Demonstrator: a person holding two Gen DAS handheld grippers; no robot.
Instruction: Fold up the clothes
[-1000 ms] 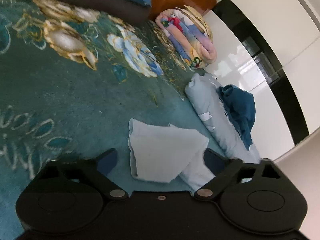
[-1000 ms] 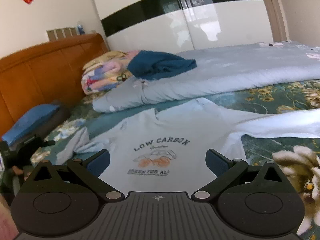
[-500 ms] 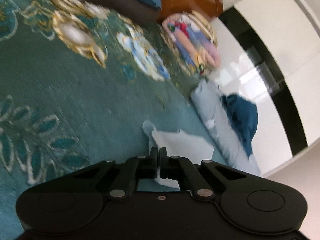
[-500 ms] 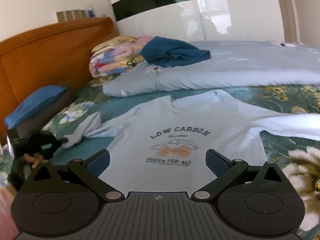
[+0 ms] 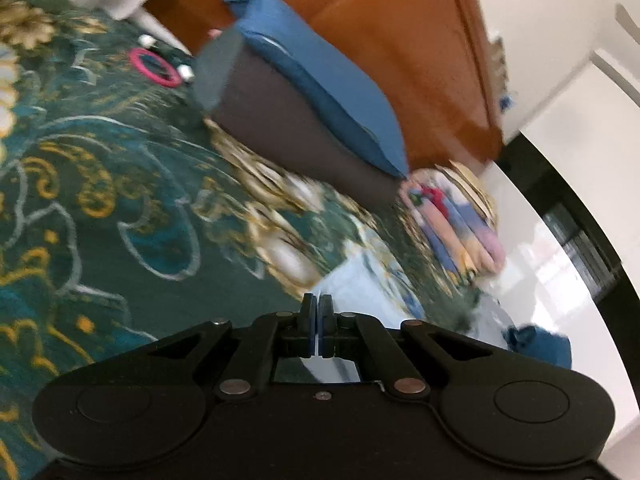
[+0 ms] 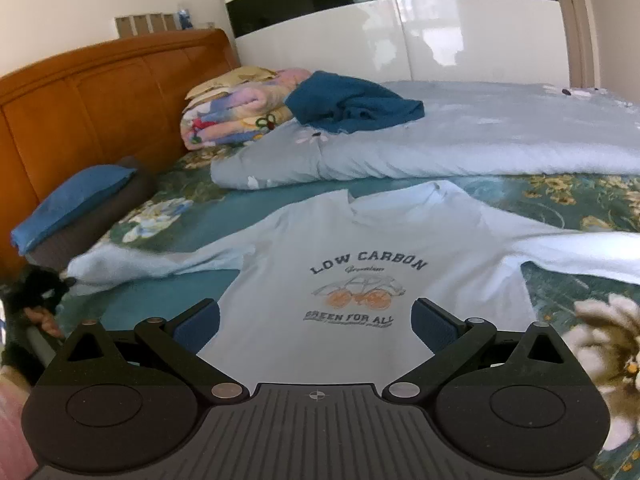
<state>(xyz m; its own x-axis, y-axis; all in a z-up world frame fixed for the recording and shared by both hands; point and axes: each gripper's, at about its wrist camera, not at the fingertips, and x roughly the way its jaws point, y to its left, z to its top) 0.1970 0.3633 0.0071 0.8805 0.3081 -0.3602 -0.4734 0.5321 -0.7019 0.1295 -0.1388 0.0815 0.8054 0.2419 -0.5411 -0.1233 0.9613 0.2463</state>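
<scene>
A pale blue T-shirt [image 6: 360, 240] printed "LOW CARBON" lies face up on the green floral bedspread [image 6: 560, 200]. My right gripper [image 6: 316, 316] hangs open just above the shirt's lower front, with nothing between its fingers. The shirt's left sleeve [image 6: 140, 268] is stretched out to the left, and at its end sits my left gripper [image 6: 40, 288], held by a hand. In the blurred left wrist view, my left gripper [image 5: 316, 308] is shut on a thin edge of that sleeve [image 5: 360, 284].
A grey-blue duvet [image 6: 460, 148] lies behind the shirt with a dark teal garment [image 6: 352, 108] on it. A folded colourful blanket [image 6: 236, 120] and a blue pillow [image 6: 76, 200] sit by the wooden headboard [image 6: 100, 92]. A pink ring [image 5: 156, 68] lies on the bedspread.
My left gripper has shut on the sleeve end and swung toward the headboard, drawing the sleeve out straight. The right gripper stays open and has come a little nearer the shirt.
</scene>
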